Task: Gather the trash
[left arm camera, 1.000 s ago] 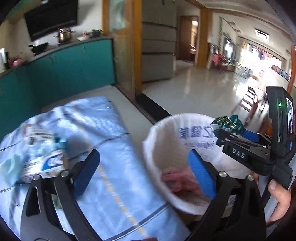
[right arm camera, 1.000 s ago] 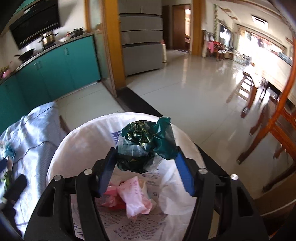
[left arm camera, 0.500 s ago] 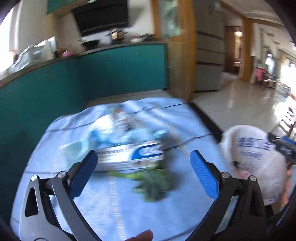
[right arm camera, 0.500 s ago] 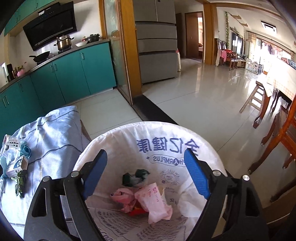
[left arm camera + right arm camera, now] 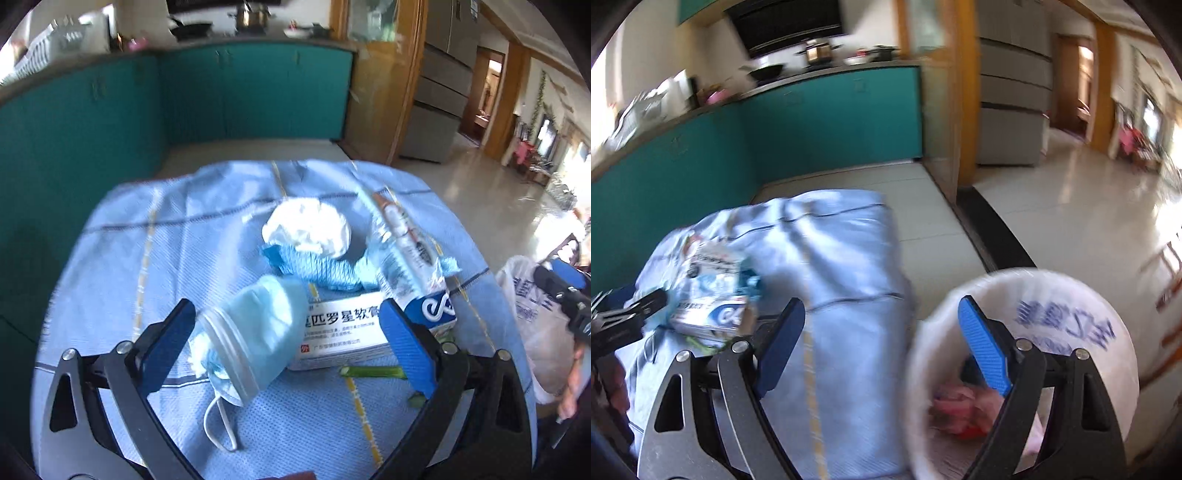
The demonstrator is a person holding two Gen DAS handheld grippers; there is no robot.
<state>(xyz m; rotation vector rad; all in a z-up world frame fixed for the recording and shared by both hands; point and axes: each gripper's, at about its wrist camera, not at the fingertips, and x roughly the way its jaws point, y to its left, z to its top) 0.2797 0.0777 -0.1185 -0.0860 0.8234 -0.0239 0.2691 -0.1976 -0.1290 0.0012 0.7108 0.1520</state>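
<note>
My left gripper (image 5: 288,339) is open over a pile of trash on the blue-clothed table (image 5: 129,240). A light blue face mask (image 5: 255,336) lies between its fingers. Behind the mask lie a white medicine box (image 5: 343,332), a crumpled white tissue (image 5: 308,229), a blue cloth scrap (image 5: 314,266) and a toothpaste carton (image 5: 402,243). My right gripper (image 5: 882,350) is open and empty, between the table and the bag-lined trash bin (image 5: 1071,306), which holds pink wrappers (image 5: 960,410). The pile also shows in the right wrist view (image 5: 713,295).
A green vegetable stalk (image 5: 373,371) lies in front of the box. Teal kitchen cabinets (image 5: 221,92) stand behind the table. The bin (image 5: 524,295) sits off the table's right edge. Tiled floor (image 5: 1071,206) extends to the right.
The right gripper opened and dropped the dark green wrapper into the bin, then swung left toward the table. The left gripper swung left from the bin and closed in on the trash pile.
</note>
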